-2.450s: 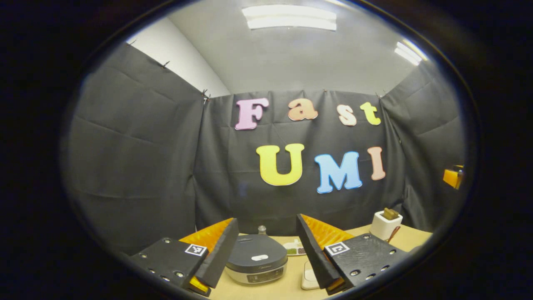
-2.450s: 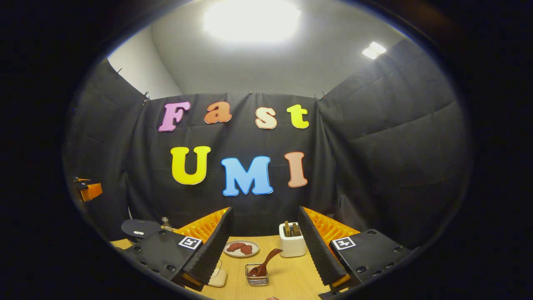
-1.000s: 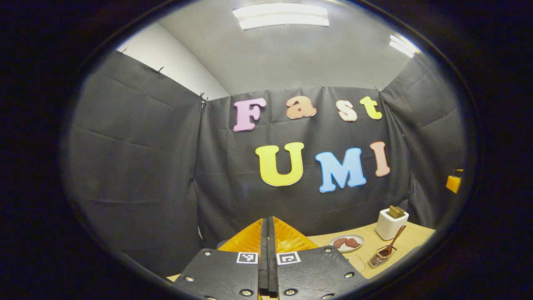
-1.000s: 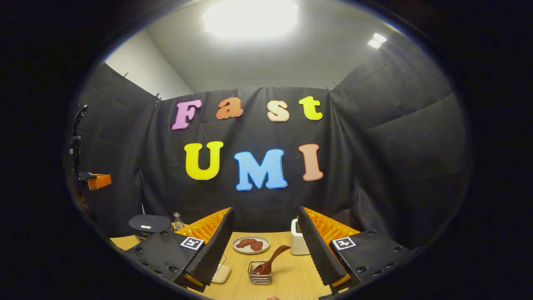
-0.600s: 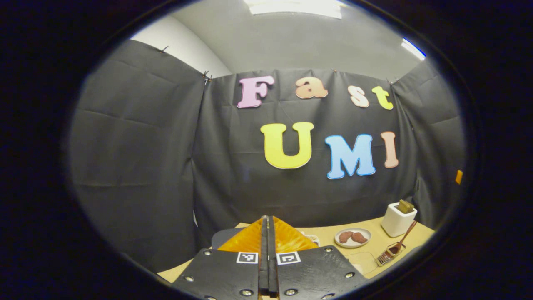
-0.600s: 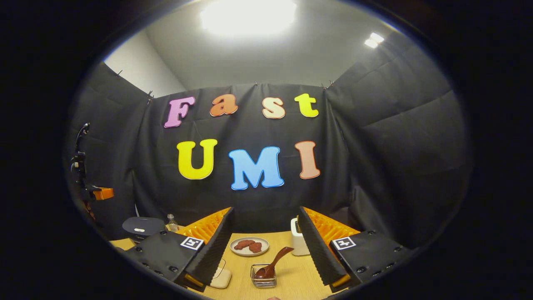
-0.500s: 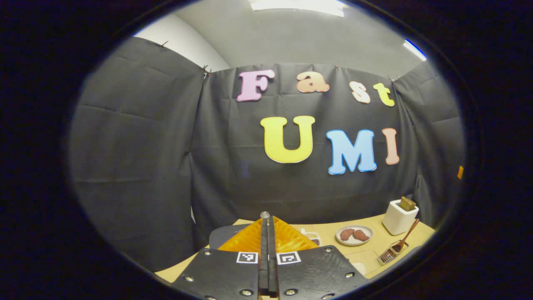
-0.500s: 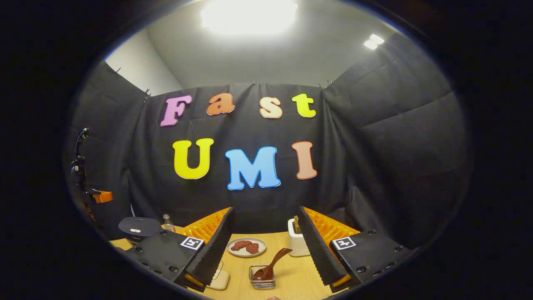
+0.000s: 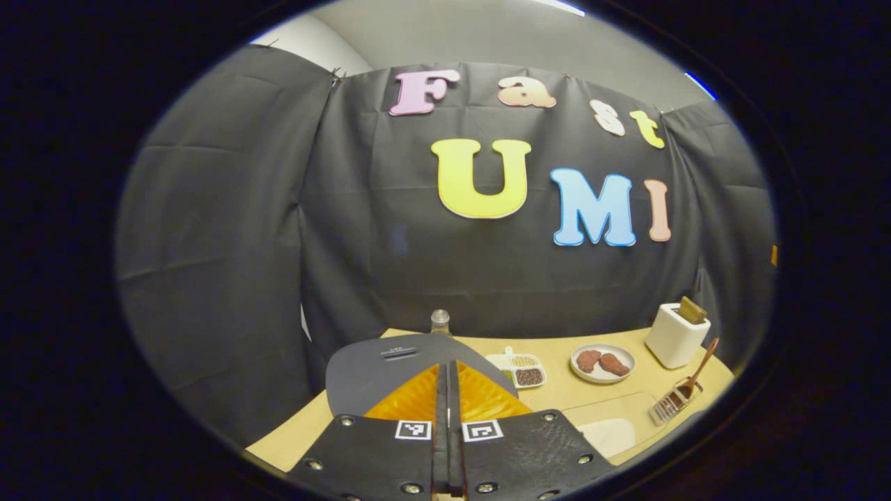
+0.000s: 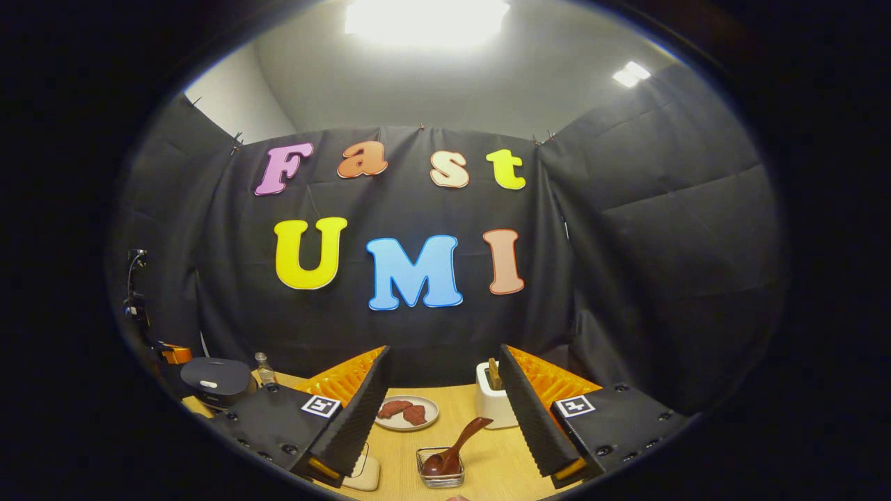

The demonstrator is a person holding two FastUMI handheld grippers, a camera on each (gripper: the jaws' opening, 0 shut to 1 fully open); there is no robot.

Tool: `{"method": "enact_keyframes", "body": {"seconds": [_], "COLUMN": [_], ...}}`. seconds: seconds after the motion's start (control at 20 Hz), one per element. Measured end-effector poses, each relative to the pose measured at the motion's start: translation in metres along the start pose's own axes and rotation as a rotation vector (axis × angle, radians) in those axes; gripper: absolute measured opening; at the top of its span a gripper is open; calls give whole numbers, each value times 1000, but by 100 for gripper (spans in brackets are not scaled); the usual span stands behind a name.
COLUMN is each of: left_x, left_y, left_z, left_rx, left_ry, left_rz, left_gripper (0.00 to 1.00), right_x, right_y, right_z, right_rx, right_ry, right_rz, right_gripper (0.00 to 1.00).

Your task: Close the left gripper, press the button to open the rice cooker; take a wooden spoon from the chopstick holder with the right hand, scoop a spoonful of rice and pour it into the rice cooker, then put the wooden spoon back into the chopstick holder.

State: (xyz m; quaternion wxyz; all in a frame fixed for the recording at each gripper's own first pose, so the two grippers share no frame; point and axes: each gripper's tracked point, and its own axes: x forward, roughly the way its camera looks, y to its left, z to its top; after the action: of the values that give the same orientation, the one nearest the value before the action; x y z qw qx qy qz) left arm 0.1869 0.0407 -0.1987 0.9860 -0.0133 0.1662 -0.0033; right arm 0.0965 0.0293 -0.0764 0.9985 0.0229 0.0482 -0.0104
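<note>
Left hand-held gripper (image 9: 447, 390): fingers pressed flat together with nothing between them, tips over the dark lid of the rice cooker (image 9: 390, 362), which sits at the table's (image 9: 557, 403) left end.
Left gripper view: a small bottle (image 9: 440, 321) behind the cooker, a divided dish of grains (image 9: 521, 369), a plate (image 9: 603, 363) with two brown pieces.
Right hand-held gripper (image 10: 442, 410): fingers spread wide, empty — above the table.
Right gripper view: the white chopstick holder (image 10: 491, 405) near the back edge; the wooden spoon (image 10: 456, 442) leaning in a small wire basket (image 10: 440, 476) — nearer the front edge.
</note>
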Motion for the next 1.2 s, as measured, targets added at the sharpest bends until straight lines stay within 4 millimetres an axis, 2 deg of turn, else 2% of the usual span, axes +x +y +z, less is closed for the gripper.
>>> {"method": "enact_keyframes", "body": {"seconds": [0.2,0.35,0.5,0.55,0.65,0.75,0.8,0.85,0.9,0.95,1.05,1.2], "left_x": [17,22,23,27,23,22,30,22,22,20,23,21], "left_y": [3,5,-2,-2,-3,-2,-1,0,0,-2,-5,-4], "left_z": [-35,-50,-78,-72,-77,-84,-81,-84,-80,-83,-79,-63], "left_rx": [-3,-20,-56,-40,-17,-91,-115,-134,-123,-101,-52,-36], "left_ry": [67,100,155,109,113,153,143,161,143,150,131,107], "left_rz": [-6,-8,-15,-15,-13,-7,-7,-3,-3,-4,0,13], "left_gripper": [1,1,0,3,3,3,3,2,2,2,2,2], "right_x": [10,20,27,28,31,34,34,34,34,33,28,22], "right_y": [13,19,27,31,35,39,41,43,46,47,46,37], "right_z": [-8,-15,-20,-20,-20,-20,-20,-19,-19,-18,-12,-5], "right_rx": [-22,-37,-49,-48,-50,-54,-52,-47,-41,-36,-43,-62], "right_ry": [22,42,57,57,58,57,56,56,56,54,39,17], "right_rz": [5,0,5,11,20,31,35,42,49,55,59,52], "right_gripper": [96,96,96,96,96,96,96,96,94,96,94,96]}}
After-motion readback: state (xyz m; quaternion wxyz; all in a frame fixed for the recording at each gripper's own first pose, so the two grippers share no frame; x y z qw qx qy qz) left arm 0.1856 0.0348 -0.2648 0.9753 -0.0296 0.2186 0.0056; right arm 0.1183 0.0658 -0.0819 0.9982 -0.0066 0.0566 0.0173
